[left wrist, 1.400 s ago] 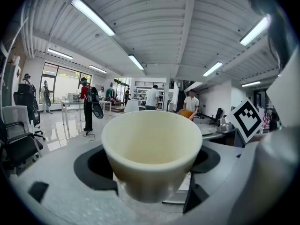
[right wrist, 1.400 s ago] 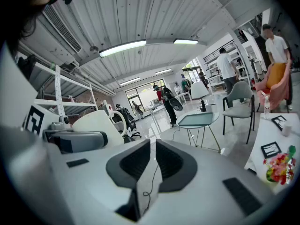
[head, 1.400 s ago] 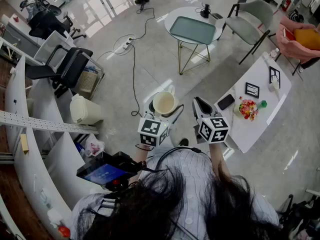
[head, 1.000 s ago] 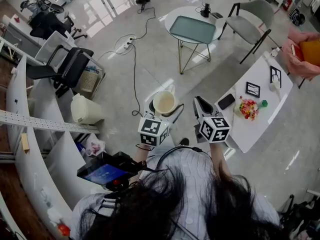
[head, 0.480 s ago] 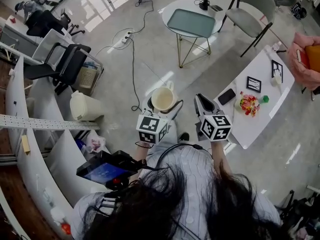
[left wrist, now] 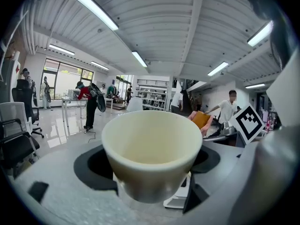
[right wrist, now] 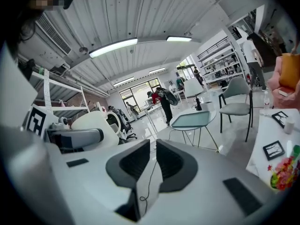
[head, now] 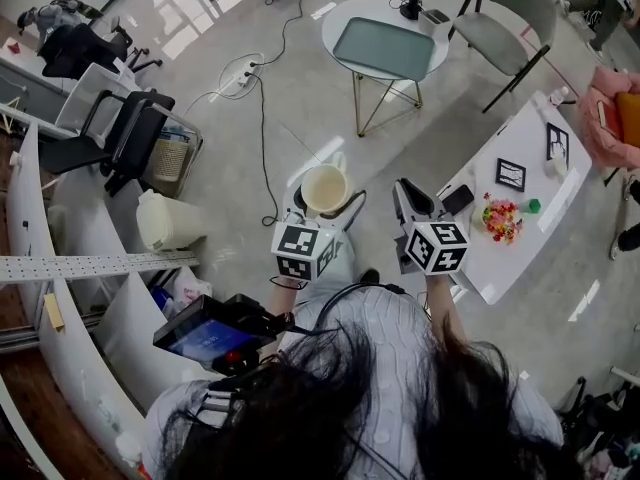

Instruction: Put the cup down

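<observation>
Cream cup (head: 325, 188) is sitting upright in the left gripper (left wrist: 150, 172), whose jaws are clamping its sides, in mid-air over bare floor. Right gripper (right wrist: 152, 161) is hanging just beside it, jaws almost together on nothing. No surface is under the cup, so probably carrying comes first: holding it level, reaching the white table (head: 497, 260) nearby, lowering until the base is resting flat, then releasing.

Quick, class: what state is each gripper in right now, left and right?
Left gripper: closed on the cream cup.
Right gripper: closed or nearly so, holding nothing.
</observation>
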`<control>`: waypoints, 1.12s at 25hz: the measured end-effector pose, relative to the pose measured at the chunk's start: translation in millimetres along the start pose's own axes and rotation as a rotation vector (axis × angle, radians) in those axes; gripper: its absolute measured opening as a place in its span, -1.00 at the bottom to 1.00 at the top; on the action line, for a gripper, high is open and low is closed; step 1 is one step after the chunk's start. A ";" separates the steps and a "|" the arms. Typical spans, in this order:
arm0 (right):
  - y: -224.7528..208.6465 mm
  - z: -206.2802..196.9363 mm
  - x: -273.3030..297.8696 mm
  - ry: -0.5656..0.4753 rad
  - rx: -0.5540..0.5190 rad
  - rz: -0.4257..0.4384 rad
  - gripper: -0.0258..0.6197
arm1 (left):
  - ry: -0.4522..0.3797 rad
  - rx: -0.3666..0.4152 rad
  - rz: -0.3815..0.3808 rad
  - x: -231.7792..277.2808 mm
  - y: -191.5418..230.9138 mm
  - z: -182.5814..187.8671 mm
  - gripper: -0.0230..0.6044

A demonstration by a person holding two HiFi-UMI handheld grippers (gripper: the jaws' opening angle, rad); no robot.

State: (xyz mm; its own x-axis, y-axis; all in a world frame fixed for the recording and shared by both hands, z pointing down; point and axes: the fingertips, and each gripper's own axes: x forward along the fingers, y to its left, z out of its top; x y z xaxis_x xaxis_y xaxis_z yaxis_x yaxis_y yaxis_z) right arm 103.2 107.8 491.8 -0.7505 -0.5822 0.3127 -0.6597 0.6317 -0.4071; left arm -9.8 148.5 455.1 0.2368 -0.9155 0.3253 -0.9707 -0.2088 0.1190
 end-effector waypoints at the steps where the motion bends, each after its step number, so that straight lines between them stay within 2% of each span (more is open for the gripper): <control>1: -1.7 4.7 8.3 0.002 -0.001 0.000 -0.74 | -0.004 -0.001 -0.003 6.2 6.3 5.3 0.53; 11: -4.0 44.1 91.5 0.020 -0.011 -0.017 -0.74 | 0.006 0.021 -0.053 67.5 72.0 39.0 0.53; 22: 2.9 72.1 176.3 0.016 -0.007 -0.062 -0.74 | 0.009 0.040 -0.087 106.7 153.8 62.9 0.53; 28: -4.2 85.1 202.0 0.001 0.002 -0.106 -0.74 | 0.006 0.052 -0.121 128.9 178.8 75.4 0.53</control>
State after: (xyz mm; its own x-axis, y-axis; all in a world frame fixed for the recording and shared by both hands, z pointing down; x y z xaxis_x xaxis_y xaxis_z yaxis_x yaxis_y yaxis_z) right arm -42.3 -56.1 483.6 -0.6765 -0.6451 0.3552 -0.7353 0.5653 -0.3737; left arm -155.9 -32.7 447.5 0.3522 -0.8806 0.3170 -0.9358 -0.3352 0.1089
